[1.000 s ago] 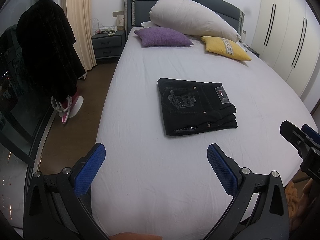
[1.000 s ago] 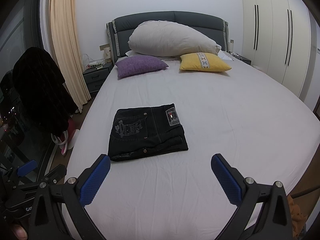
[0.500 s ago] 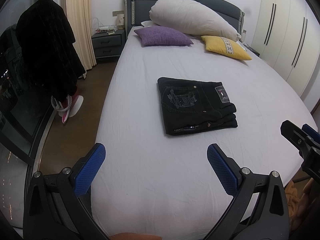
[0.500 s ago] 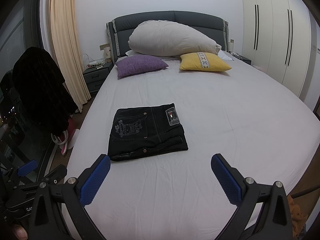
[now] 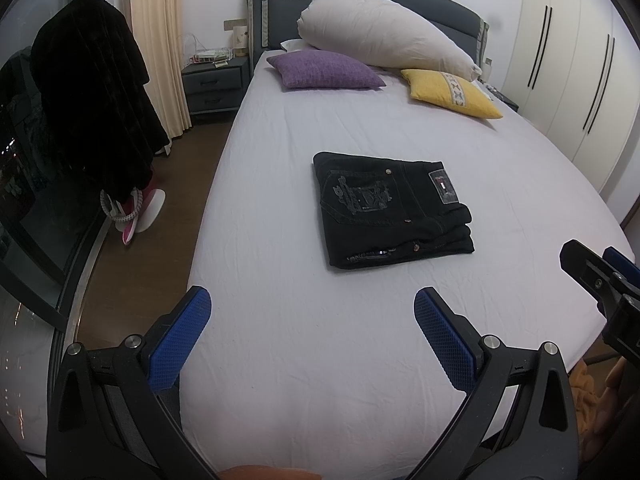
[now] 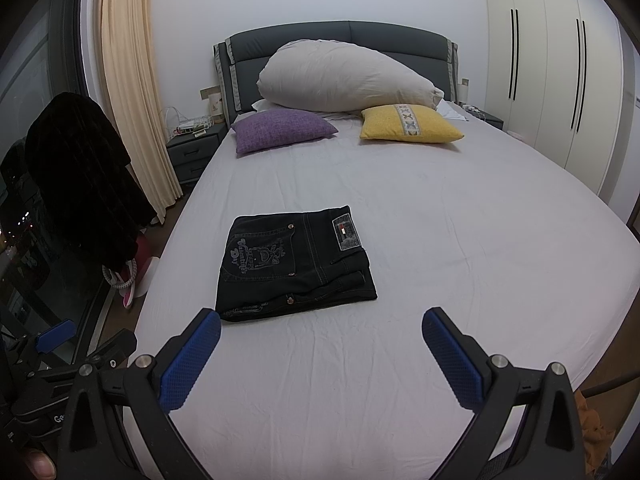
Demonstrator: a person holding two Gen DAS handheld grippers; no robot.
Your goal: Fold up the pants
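Two tools sit nearest to me, one in each hand: my left tool (image 5: 312, 312) has its blue-padded fingers (image 5: 180, 340) spread wide apart with nothing between them, and my right tool (image 6: 320, 338) is spread the same way, also empty. Both hang over the near end of the bed (image 6: 460, 240), above its pale sheet and not touching the cloth. Beyond them, toward the bed's left half, the pants (image 6: 294, 264) lie folded into a compact black rectangle, back pocket and waistband patch facing up, well apart from either tool. Farther up the bed rest a purple cushion (image 6: 280, 130) and a yellow cushion (image 6: 408, 124), with a large pale pillow (image 6: 344, 76) behind them leaning against the dark headboard (image 6: 348, 36). Off to the left stand a nightstand (image 6: 192, 152) and a cream curtain (image 6: 128, 80); white wardrobe doors (image 6: 560, 60) line the right wall.
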